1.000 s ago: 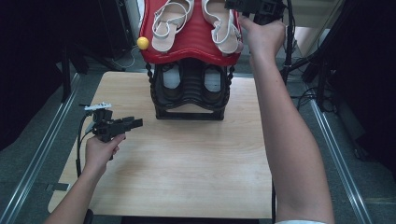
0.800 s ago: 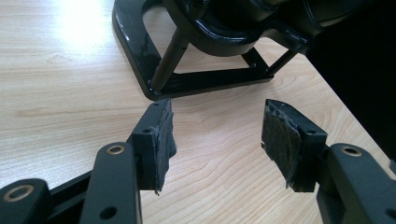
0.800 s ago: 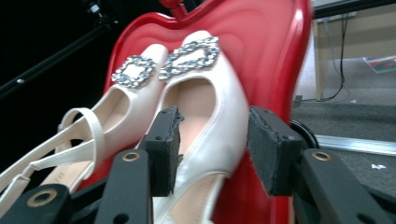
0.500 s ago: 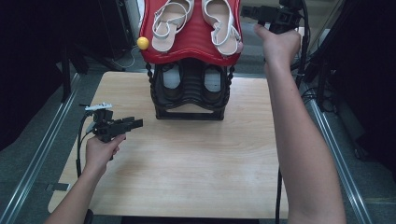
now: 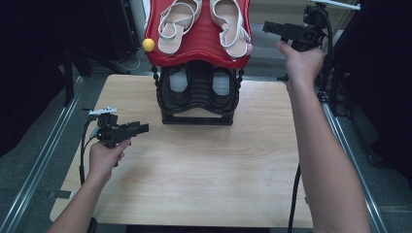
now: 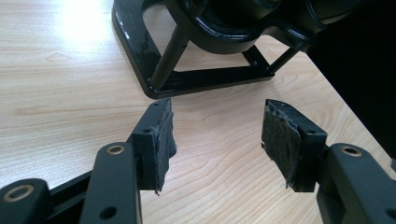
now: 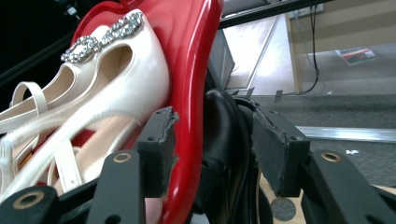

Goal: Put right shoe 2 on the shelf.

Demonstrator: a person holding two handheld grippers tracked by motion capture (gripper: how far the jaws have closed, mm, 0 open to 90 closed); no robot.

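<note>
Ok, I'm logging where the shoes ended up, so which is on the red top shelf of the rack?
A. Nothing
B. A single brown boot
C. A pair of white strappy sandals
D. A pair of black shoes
C: the white sandals lie side by side on the red shelf, while the black shoes sit on the tier below.

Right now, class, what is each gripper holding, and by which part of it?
Nothing is held. The left gripper has open jaws over the bare table. The right gripper, beside the red shelf holding the white sandals, has empty open jaws.
</note>
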